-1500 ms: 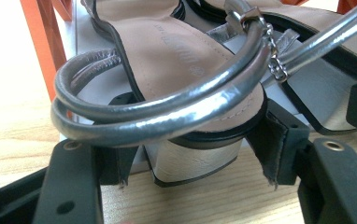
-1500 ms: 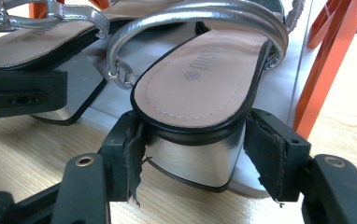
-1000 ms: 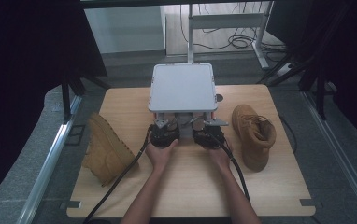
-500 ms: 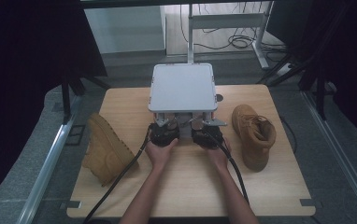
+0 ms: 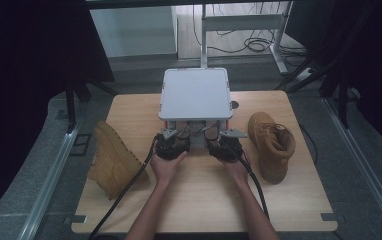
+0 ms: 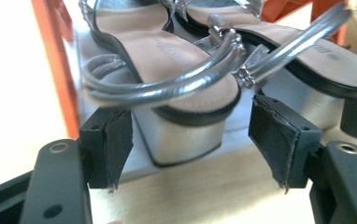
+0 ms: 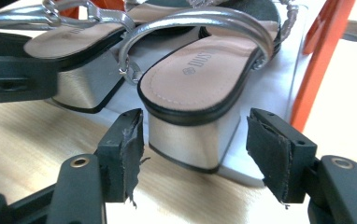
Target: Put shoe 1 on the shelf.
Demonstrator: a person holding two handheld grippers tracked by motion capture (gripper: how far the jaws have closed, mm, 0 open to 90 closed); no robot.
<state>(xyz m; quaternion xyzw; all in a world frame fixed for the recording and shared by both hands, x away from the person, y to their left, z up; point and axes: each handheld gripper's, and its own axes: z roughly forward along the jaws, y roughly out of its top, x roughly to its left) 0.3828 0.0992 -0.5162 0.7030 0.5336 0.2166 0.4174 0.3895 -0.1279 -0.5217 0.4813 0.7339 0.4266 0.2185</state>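
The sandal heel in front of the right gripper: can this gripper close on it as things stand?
Probably yes. The right gripper is open, its jaws stand on both sides of the silver heel, and nothing lies between.

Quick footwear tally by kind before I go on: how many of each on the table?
Tan boots: 2, left boot and right boot
Silver block-heel sandals: 2, one at the left claw, one at the right claw, both on the rack's lower shelf
Total: 4

1. Sandals [image 6: 167, 60]: glossy silver straps, smooth tan insoles, shiny metallic heel blocks.
2. Boots [image 5: 271, 142] beside the rack [image 5: 195, 92]: matt, suede-like tan.
3. Table [image 5: 199, 200]: pale, smooth wood.
4. Rack: smooth grey top, orange legs.
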